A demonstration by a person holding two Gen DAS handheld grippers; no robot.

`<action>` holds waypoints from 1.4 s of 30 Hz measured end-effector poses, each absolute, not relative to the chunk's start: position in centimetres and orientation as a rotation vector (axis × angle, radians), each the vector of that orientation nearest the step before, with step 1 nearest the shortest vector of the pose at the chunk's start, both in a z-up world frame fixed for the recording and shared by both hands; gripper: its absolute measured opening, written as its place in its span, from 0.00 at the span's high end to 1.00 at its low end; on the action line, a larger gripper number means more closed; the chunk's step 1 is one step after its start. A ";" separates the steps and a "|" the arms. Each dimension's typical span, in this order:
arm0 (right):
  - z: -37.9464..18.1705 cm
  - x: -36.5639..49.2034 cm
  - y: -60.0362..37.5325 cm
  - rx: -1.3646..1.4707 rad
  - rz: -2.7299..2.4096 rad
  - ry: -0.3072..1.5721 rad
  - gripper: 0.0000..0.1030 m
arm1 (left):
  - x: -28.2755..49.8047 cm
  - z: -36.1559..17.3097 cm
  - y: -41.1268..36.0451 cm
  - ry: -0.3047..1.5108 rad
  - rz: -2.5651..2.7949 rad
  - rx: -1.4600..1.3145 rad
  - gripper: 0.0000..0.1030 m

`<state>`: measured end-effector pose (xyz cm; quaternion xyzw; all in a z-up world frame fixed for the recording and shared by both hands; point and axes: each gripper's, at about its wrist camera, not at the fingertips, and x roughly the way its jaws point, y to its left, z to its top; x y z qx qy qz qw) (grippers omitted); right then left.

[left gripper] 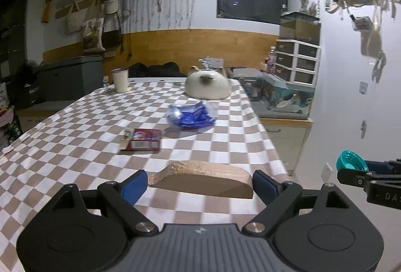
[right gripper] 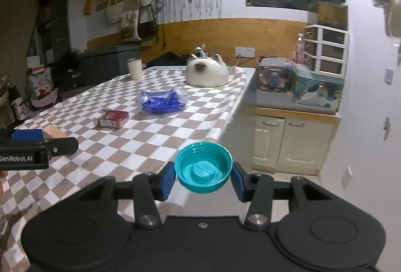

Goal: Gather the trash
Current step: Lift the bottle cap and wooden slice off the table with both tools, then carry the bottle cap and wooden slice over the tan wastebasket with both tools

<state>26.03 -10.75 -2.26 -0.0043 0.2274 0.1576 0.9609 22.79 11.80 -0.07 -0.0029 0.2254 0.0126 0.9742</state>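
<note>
On right gripper teal cap pinched, left gripper "GenRobot.AI" spread, box print illegible.

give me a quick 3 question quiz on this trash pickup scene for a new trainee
1. True or false: the right hand-held gripper is shut on a teal bottle cap.
2. Which thing lies between the open fingers of the left hand-held gripper? A) red packet B) wood-coloured piece C) blue plastic wrapper
3. Fill in: on the checkered table, the blue plastic wrapper lies nearer the white ______-shaped object than the red packet does.

Key:
1. True.
2. B, the wood-coloured piece; whether the pads touch it cannot be told.
3. cat
</note>
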 end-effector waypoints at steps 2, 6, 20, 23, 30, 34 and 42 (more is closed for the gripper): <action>-2.3 25.6 -12.0 -0.003 0.303 0.461 0.53 | 22.7 0.0 10.7 0.453 0.009 -0.004 0.13; -2.5 24.6 -14.8 0.015 0.268 0.463 0.53 | 22.5 0.0 8.0 0.449 -0.028 0.004 0.13; -5.1 22.4 -24.1 0.086 0.153 0.494 0.53 | 22.8 -2.1 -2.3 0.501 -0.178 0.064 0.13; -6.0 22.1 -25.8 0.101 0.132 0.509 0.53 | 22.9 -3.0 -4.4 0.520 -0.206 0.072 0.13; -8.7 21.7 -29.3 0.134 0.094 0.558 0.53 | 23.7 -5.7 -8.5 0.589 -0.263 0.082 0.13; -10.7 21.8 -31.1 0.157 0.075 0.596 0.53 | 24.5 -7.6 -10.4 0.644 -0.291 0.081 0.13; -14.4 22.5 -33.9 0.201 0.043 0.675 0.53 | 26.6 -11.7 -12.8 0.753 -0.320 0.083 0.13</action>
